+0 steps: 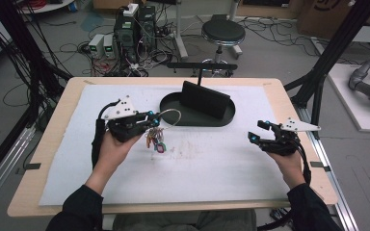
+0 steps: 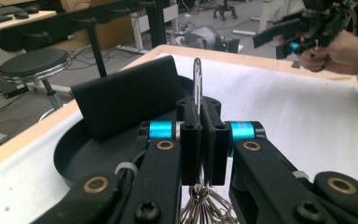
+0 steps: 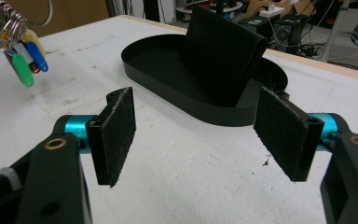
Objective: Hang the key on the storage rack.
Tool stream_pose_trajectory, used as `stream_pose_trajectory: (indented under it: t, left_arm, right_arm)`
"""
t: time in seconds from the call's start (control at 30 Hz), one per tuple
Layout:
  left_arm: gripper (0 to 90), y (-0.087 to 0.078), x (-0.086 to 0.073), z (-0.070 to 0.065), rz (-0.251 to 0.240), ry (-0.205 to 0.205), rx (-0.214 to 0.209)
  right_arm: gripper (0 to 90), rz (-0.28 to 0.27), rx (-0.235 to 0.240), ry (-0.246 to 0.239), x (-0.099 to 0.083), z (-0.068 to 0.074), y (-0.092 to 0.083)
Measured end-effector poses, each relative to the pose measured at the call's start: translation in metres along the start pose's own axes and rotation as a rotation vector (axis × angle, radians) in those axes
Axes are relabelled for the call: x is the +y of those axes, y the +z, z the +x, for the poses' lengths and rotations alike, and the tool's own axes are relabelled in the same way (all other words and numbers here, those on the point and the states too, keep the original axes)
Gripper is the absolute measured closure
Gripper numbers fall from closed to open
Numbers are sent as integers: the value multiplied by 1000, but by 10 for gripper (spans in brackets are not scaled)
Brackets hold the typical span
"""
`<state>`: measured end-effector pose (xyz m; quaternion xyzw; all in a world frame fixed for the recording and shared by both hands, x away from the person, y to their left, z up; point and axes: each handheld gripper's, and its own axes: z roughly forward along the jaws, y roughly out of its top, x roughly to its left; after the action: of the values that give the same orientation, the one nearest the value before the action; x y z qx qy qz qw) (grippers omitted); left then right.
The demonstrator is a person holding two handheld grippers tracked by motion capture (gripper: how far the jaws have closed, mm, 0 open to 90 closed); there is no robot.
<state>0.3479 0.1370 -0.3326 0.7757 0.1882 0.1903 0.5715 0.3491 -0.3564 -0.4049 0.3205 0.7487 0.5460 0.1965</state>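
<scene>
both pads of left gripper [image 2: 200, 140] pinch key ring [image 2: 197, 81]; keys [image 2: 205, 207] mostly hidden

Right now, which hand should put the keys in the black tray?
Left, probably. The left gripper is already shut on the key ring, right beside the black tray. The right gripper is open, empty and farther away.

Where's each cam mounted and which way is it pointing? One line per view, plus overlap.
High view: above the person's side, facing forward and down on the table; both forearms, left gripper, right gripper.
Left gripper view: along its shut jaws clamping the key ring, toward the black tray; other hand far off.
Right gripper view: between its open jaws, toward the tray.
Shared: both gripper views show the tray's upright black block.
</scene>
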Motion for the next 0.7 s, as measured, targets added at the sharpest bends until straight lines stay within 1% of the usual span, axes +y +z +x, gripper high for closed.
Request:
stream_pose_trajectory:
  t: [0.17,0.23,0.4,0.5,0.67,0.7]
  left_arm:
    - [866,4,9,9,-22,-7,12]
    - [866,5,13,12,-37,-17,15]
    - [866,12,23,21,-44,-26,26]
    - [866,17,29,26,-53,-27,34]
    - [867,26,37,35,-54,-28,47]
    - [867,28,38,36,-61,-26,49]
  right_arm:
    - [300,0,-1,0,0,0,0]
    - [300,0,-1,0,0,0,0]
    - [300,-1,-1,1,0,0,0]
    - [300,1,-2,3,0,0,0]
    - [300,-1,-3,5,0,0,0]
    - [300,-1,-3,5,0,0,0]
